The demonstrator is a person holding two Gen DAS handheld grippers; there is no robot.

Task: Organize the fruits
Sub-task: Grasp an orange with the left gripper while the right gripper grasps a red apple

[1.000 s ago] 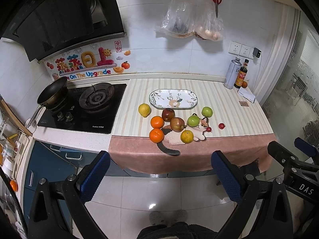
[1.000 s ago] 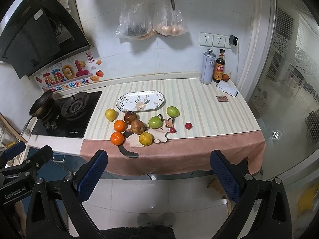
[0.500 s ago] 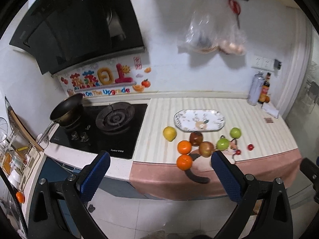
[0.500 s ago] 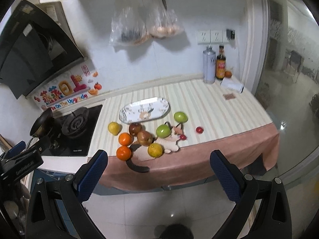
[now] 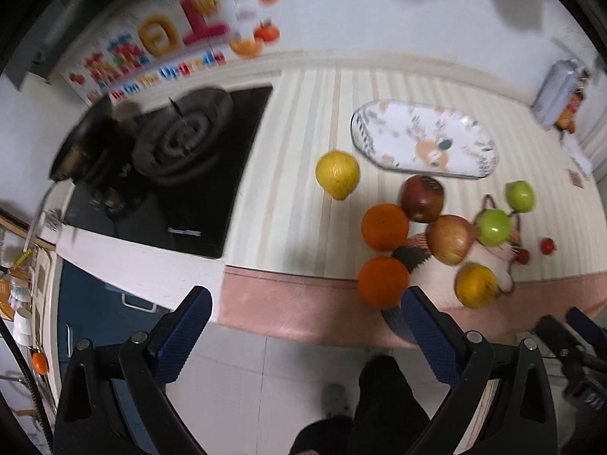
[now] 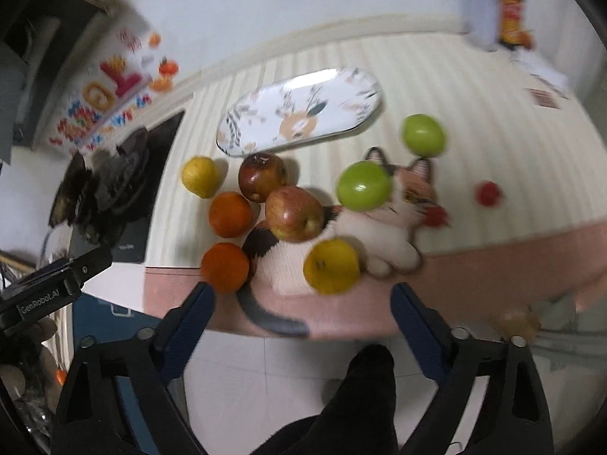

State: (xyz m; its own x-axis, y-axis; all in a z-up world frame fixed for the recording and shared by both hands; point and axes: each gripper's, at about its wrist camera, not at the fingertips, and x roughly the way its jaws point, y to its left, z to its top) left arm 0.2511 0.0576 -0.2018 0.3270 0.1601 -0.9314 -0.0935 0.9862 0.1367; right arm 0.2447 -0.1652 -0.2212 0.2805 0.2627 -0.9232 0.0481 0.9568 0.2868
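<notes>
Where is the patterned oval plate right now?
The oval plate sits on the striped counter behind the fruit cluster, right of the stove, nearest the dark red apple.

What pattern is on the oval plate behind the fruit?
White oval plate with scattered leaf sprigs and an orange deer-like figure in the middle; clearest in the right wrist view.

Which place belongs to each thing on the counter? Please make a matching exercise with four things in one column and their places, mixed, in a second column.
Things
1. oval patterned white plate
2. yellow lemon
3. cat-shaped calico mat
4. dark brown sauce bottle

Places
A. far back by the wall, at the right end of the counter
B. under several fruits, near the front edge
C. nearest the black stove, left of the dark red apple
D. behind the fruit cluster, with nothing on it

Pairs: 1-D, 2-C, 3-B, 4-A
</notes>
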